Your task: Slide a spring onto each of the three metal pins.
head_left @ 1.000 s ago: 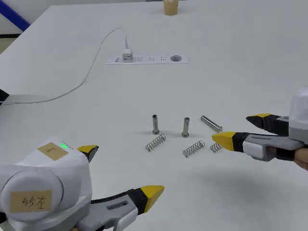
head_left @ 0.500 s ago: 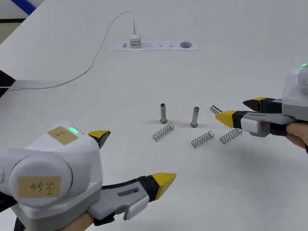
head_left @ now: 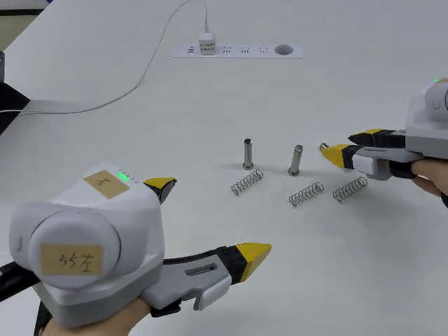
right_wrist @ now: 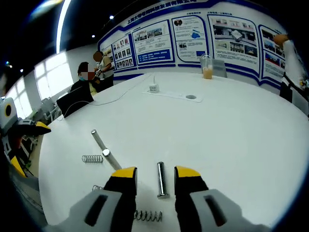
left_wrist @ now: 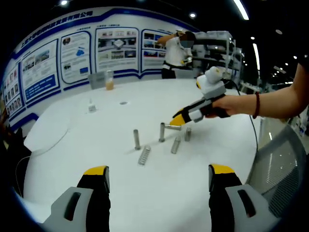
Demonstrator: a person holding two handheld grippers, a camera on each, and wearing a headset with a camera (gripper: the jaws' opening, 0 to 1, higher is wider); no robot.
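three metal pins are out on the white table [head_left: 140,231], and the one the next move turns on is the lying pin [right_wrist: 161,180], flat on the tabletop right in the gap of the right claw [right_wrist: 156,172]. that claw's jaws stand apart, one on each side of the shaft with a sliver of table showing on both sides, so it straddles the pin and isn't clamped on it. the pin's long axis runs nearly in line with the jaws, with what looks like its flanged head back toward the claw's body and the plain end poking out past the tips. a close would pinch across the thin shaft, and a round pin like that could roll or skid, i reckon. the two upright pins [head_left: 248,153] stand beyond the tips, off to that claw's left, and the nearest spring [head_left: 350,189] lies just beside it on the person's side, with the other two springs [head_left: 306,194] further to its left. the left claw [head_left: 210,218] hangs well back from all of it, jaws wide apart and holding nothing, so the right hand is much the nearer.
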